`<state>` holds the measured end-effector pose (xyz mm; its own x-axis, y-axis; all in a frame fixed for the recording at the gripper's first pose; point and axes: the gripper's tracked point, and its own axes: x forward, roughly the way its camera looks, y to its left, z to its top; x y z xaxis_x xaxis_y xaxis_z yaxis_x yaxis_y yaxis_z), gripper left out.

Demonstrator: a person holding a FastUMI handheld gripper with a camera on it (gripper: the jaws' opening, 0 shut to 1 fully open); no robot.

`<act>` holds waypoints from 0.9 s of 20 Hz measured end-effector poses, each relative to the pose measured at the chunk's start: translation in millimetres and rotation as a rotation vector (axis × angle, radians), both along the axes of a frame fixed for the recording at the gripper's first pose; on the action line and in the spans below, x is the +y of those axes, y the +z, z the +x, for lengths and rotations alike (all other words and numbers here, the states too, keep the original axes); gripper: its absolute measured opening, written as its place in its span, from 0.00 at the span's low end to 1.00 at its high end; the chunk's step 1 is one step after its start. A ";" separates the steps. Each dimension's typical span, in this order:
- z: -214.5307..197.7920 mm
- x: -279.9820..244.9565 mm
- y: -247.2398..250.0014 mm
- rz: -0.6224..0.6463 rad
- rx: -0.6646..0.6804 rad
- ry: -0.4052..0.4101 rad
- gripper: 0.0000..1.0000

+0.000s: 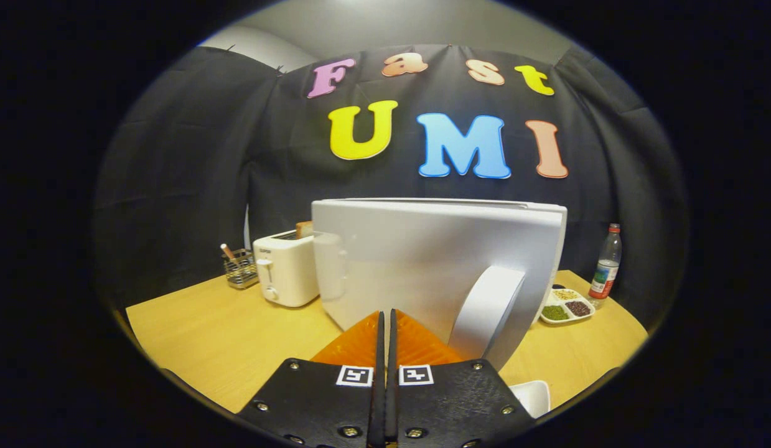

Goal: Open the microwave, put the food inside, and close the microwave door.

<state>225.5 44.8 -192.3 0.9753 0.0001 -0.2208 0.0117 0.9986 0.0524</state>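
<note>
Microwave (435,261) stands just ahead of the gripper (385,323), its door closed, the curved handle (485,311) a little right of the clenched, empty fingers. Toaster (285,267) sits left, seasoning tray (565,308) and bottle (606,261) right, on the wooden table (223,336).

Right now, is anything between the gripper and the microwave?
No. The gripper, fingers together with nothing held, points straight at the white microwave, close to its curved handle. The toaster stands off to one side, the bottle to the other.
</note>
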 end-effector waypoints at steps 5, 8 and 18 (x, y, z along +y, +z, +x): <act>44.1 -52.3 3.7 -0.096 -0.018 -0.128 0.01; 65.0 -70.3 7.8 -0.132 -0.028 -0.165 0.01; 108.9 -91.2 -3.0 -0.162 -0.019 -0.205 0.01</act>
<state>334.4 -46.5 -195.4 0.9553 -0.2315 -0.1840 0.2150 0.9709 -0.1056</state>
